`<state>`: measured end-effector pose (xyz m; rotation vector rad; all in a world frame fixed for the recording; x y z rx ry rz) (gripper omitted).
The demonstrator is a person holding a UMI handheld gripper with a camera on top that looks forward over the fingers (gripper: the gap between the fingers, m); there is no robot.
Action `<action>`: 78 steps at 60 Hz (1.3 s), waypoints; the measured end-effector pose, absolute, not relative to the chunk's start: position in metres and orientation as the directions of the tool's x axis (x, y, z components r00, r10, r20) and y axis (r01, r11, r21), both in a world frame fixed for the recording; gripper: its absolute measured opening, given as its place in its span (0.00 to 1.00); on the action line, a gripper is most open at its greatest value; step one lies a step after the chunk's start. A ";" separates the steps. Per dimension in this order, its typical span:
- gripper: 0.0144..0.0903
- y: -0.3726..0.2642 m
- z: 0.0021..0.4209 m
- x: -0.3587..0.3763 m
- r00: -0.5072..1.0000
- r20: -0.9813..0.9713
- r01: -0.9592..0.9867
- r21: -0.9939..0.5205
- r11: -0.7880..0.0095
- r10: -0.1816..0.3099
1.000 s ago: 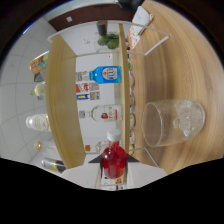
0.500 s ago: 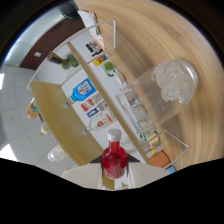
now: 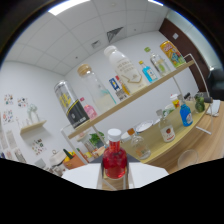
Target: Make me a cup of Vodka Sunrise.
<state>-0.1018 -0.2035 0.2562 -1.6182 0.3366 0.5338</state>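
Fingers [image 3: 116,181] clamped on red bottle [image 3: 115,160], shelf of bottles [image 3: 131,97] beyond, tilted view

The room is brightly and evenly lit from a ceiling light panel [image 3: 75,6] overhead, with soft, faint shadows. Fisheye distortion bends the shelf [image 3: 135,97] and walls into curves toward a dark circular border. Everything looks slightly soft, and the red bottle [image 3: 114,160] nearby is blurred.

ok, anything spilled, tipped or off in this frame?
Nothing spilled or broken. The red bottle stands upright between the gripper fingers, white cap on. The shelf and its bottles look slanted, but so does the whole room, so that comes from the camera's tilt.
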 end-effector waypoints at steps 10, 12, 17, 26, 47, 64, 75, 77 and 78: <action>0.26 -0.192 0.167 -0.142 0.938 -0.345 -0.322 -0.912 -0.254 0.047; 0.26 -0.190 0.149 -0.148 0.945 -0.324 -0.300 -0.909 -0.288 0.040; 0.26 -0.187 0.108 -0.161 0.966 -0.258 -0.233 -0.907 -0.352 0.025; 0.26 -0.186 0.064 -0.174 0.989 -0.144 -0.112 -0.896 -0.429 0.043; 0.26 -0.186 0.018 -0.183 0.996 -0.073 -0.035 -0.841 -0.540 0.048; 0.28 -0.201 0.012 -0.184 0.996 -0.042 0.012 -0.823 -0.568 0.082; 0.31 -0.214 0.010 -0.184 0.993 -0.034 0.038 -0.814 -0.579 0.112; 0.37 -0.215 0.013 -0.183 0.993 -0.028 0.044 -0.819 -0.571 0.117; 0.41 -0.216 0.015 -0.183 0.992 -0.026 0.047 -0.823 -0.566 0.120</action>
